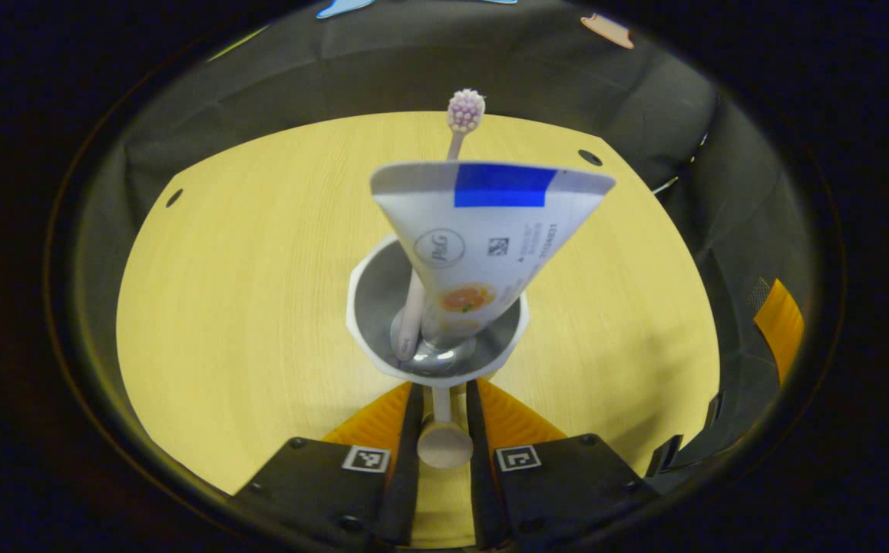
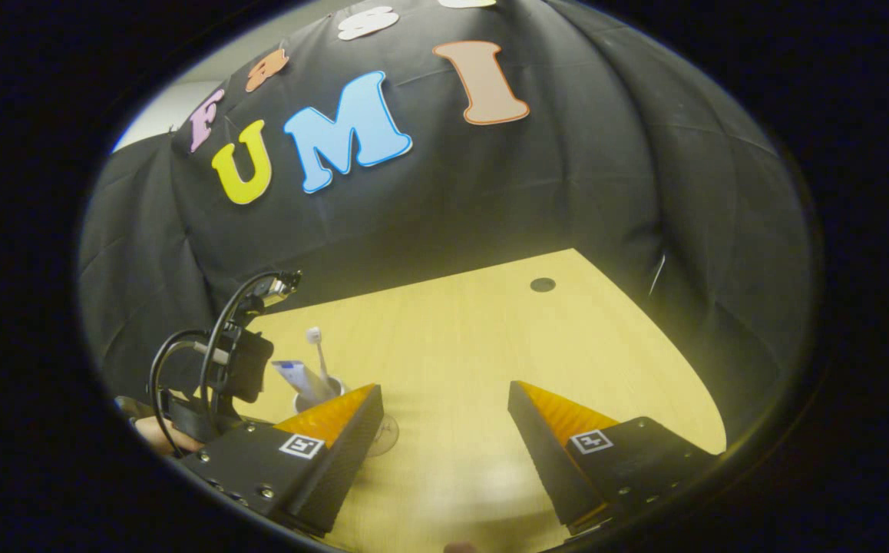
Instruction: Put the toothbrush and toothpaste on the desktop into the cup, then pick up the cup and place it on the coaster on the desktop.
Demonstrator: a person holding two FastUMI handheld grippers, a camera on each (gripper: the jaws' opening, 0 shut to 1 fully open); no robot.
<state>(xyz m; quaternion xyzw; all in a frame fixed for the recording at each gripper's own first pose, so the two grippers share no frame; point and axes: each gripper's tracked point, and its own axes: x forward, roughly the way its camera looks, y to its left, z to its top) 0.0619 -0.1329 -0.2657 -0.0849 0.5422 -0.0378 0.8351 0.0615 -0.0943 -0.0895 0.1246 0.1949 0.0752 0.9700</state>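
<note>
The left gripper [image 1: 442,403] is drawn in close on the cup's handle [image 1: 442,438], its two fingers [image 1: 406,418] standing narrowly apart with the pale handle between them and touching both inner faces, so the grip looks closed on it. Straight ahead of those fingers sits the cup [image 1: 437,311], its rim just past the fingertips, with the wooden desktop [image 1: 245,307] spreading wide to either side and beyond it — broad bare wood runs up to the desk's far edge, where the black cloth wall [image 1: 414,77] rises. Inside the cup stands the toothpaste [image 1: 483,238], cap end down and its flat crimped end flaring up toward the camera, and beside it, on its left, the toothbrush [image 1: 456,142] leans with handle in the bottom and bristle head poking up past the tube's top edge. In the right gripper view, the right gripper [image 2: 444,415] is held low over the desk with its fingers spread wide and nothing between them; open wood lies ahead of it to the far edge. Off to its left, partly behind its left finger, the cup shows with the tube and brush sticking up — the left gripper's body and cables [image 2: 214,369] sit just beyond it, with a bit of a hand [image 2: 154,434] below. I cannot make out the coaster.
</note>
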